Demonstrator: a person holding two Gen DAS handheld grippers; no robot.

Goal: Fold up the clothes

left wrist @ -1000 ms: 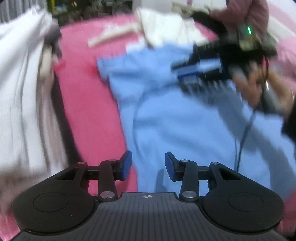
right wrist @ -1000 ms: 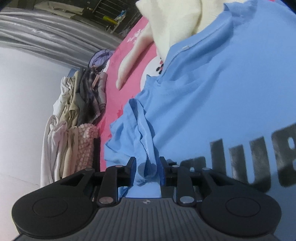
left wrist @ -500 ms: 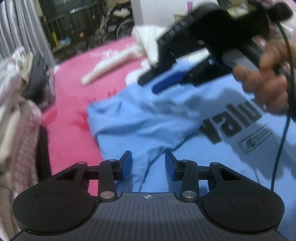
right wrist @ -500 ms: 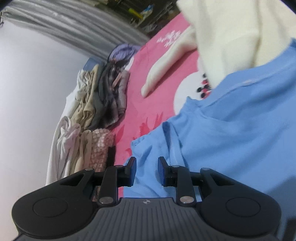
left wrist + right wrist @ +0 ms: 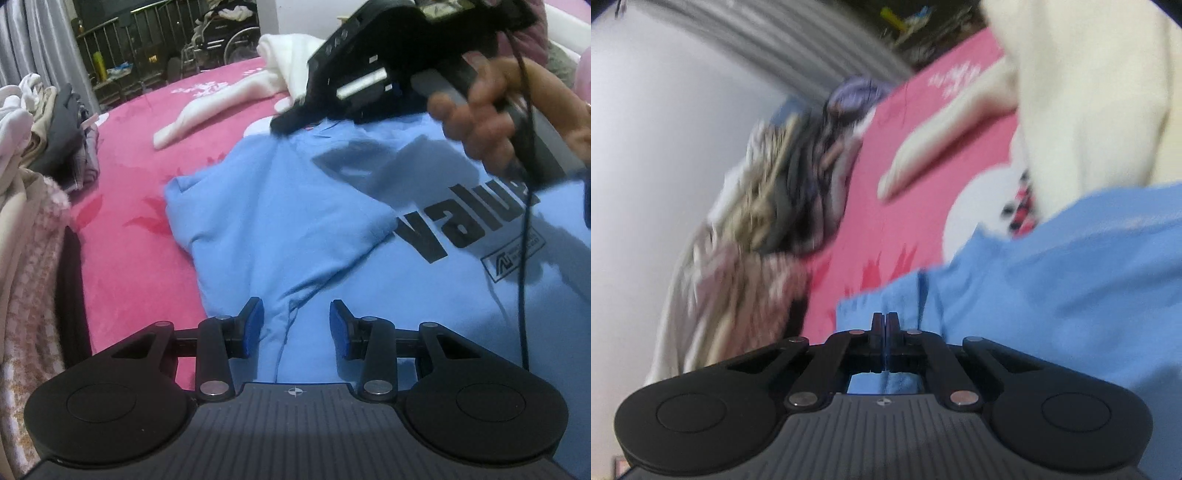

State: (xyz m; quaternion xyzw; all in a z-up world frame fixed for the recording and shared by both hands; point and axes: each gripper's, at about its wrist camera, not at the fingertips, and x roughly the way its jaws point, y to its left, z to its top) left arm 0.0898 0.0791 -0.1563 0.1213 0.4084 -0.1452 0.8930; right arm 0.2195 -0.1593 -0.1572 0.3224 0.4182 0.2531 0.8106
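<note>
On the pink bedspread (image 5: 122, 266), a light blue T-shirt (image 5: 303, 229) lies spread flat, print side up, its dark lettering toward the right of the left wrist view. A sleeve has been laid inward over the body, leaving a diagonal fold edge that runs from the lettering down toward the left gripper (image 5: 295, 328).

Left gripper: jaws apart, nothing between the pads but the cloth lying below them. A seam or side edge of the shirt runs straight out from the gap, so its line matches the gripper's pointing direction.

Right gripper (image 5: 885, 326): jaws together. Whether a thin layer of shirt is pinched there cannot be told; the picture is blurred. It sits over the shirt's far corner, near the cream garment (image 5: 236, 92).

Judgement: the left gripper is nearer the lower edge and seam; the next fold likely turns on taking that edge, which lies just ahead and below.

Folded clothes (image 5: 44, 122) are stacked at the left.
</note>
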